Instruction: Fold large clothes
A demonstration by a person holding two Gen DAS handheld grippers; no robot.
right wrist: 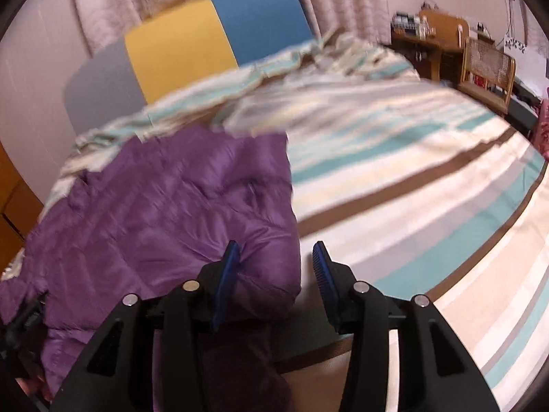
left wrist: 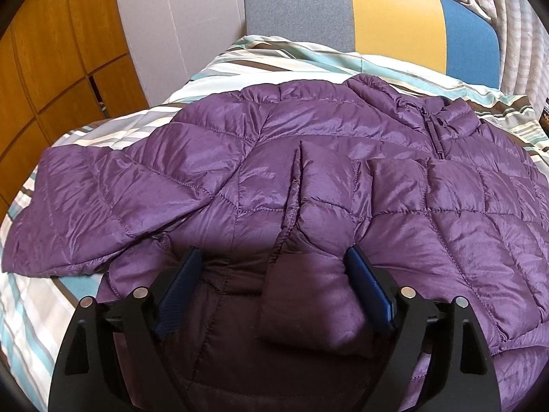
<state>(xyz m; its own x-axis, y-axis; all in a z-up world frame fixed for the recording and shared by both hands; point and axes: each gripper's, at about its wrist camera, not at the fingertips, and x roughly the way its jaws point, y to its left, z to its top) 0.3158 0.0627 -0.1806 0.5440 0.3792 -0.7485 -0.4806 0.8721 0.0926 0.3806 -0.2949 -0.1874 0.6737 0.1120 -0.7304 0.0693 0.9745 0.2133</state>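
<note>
**Jacket fold: sleeve laid in, side edge next**

Left wrist view. My left tool (left wrist: 274,274) stands wide open over the purple quilted jacket (left wrist: 308,144), which lies spread on the striped bed cover (left wrist: 212,68). A folded-in sleeve cuff (left wrist: 308,309) sits between the jaws; the right pad appears to rest against it, the left pad stands clear, so nothing is clamped. I judge this the release after laying one sleeve across the body. The other sleeve (left wrist: 85,189) lies stretched out to the left, unfolded. The zip and collar (left wrist: 435,116) point toward the colour-block headboard (left wrist: 377,17). The lower hem is hidden under the tool body, and the jacket's right part runs out of frame.

Right wrist view. My right tool (right wrist: 274,261) is part open, set at the jacket's side edge (right wrist: 288,206). The left pad touches fabric; the right pad hangs over bare bed cover. No grip is made. The picture is motion-blurred, so seams and the edge's layering are hard to read. The dark shape at lower left I cannot identify.

Next move, in my judgement: close the right tool on that edge, or take the outstretched sleeve, and fold toward the centre line.
</note>
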